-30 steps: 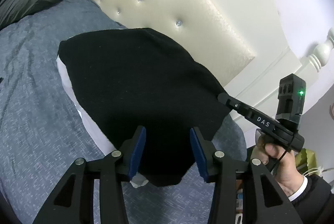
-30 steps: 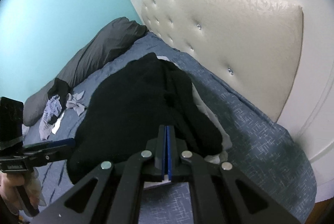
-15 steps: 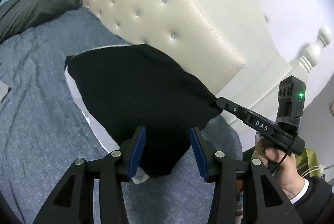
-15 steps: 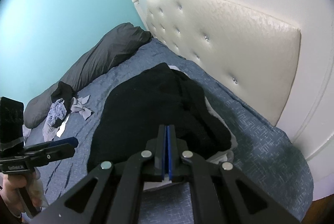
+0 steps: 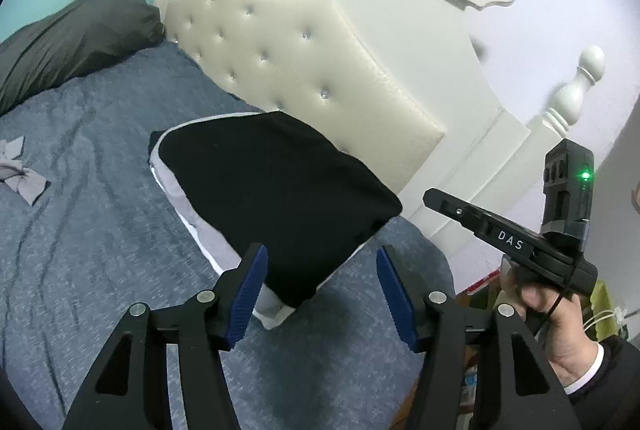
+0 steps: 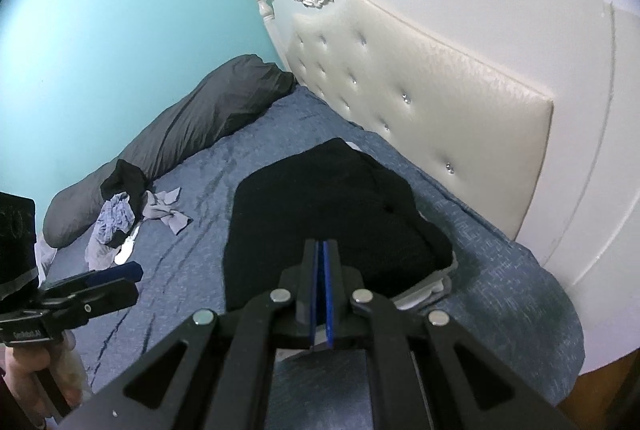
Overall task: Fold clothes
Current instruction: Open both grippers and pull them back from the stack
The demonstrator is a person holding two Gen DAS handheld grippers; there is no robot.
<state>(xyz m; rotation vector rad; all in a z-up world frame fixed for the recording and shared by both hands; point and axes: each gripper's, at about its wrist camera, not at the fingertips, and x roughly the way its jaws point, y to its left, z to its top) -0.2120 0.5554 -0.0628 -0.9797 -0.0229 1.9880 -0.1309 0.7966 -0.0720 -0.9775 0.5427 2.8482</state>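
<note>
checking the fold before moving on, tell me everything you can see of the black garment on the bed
The black garment is a dark, matte, soft-looking fabric, folded into a compact, roughly rectangular bundle. It lies flat on top of folded pale grey and white clothes, whose edges show along its side and near corner, all on the blue bedspread beside the padded headboard. In the right wrist view its top looks slightly lumpy. Neither gripper touches it.
</note>
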